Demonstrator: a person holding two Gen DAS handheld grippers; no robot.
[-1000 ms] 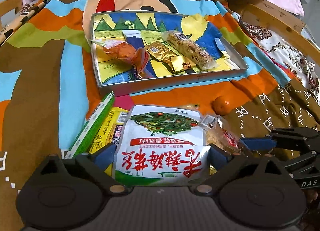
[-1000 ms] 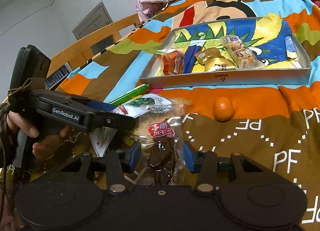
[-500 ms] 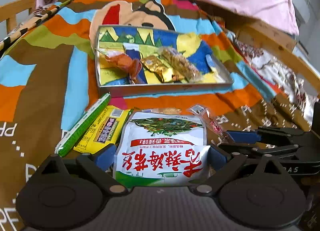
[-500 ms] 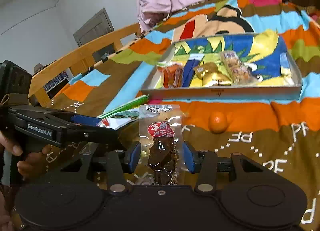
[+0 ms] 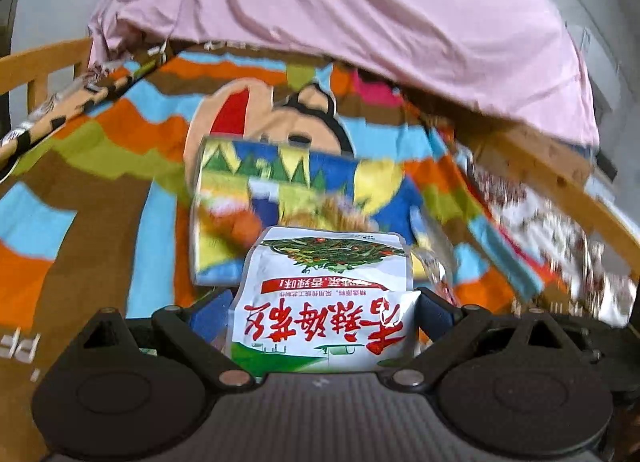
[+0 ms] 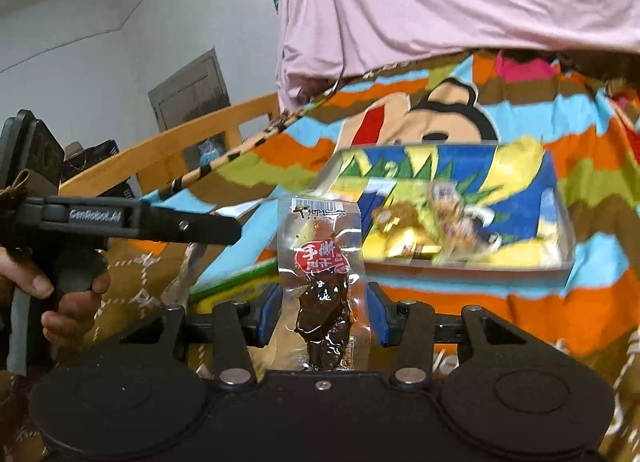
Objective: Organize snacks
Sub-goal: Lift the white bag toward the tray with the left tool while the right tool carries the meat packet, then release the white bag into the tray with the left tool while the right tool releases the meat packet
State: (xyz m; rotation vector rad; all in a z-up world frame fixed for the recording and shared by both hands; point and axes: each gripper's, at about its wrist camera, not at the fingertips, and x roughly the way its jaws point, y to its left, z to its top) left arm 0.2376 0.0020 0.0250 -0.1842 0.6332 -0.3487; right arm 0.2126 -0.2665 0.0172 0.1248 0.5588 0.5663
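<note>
Both grippers have risen toward the tray (image 6: 460, 266), left gripper (image 5: 324, 312) pinching the white packet (image 5: 326, 302), right gripper (image 6: 322, 312) clamping the clear pouch (image 6: 322, 270).

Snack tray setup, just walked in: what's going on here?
A person holding a gripper in each hand is sorting snacks on a bed. The left gripper grips a white packet with red Chinese lettering; the right gripper grips a clear packet of dark dried meat. Both packets are off the cartoon bedspread, facing the shallow tray that already holds several wrapped snacks.
</note>
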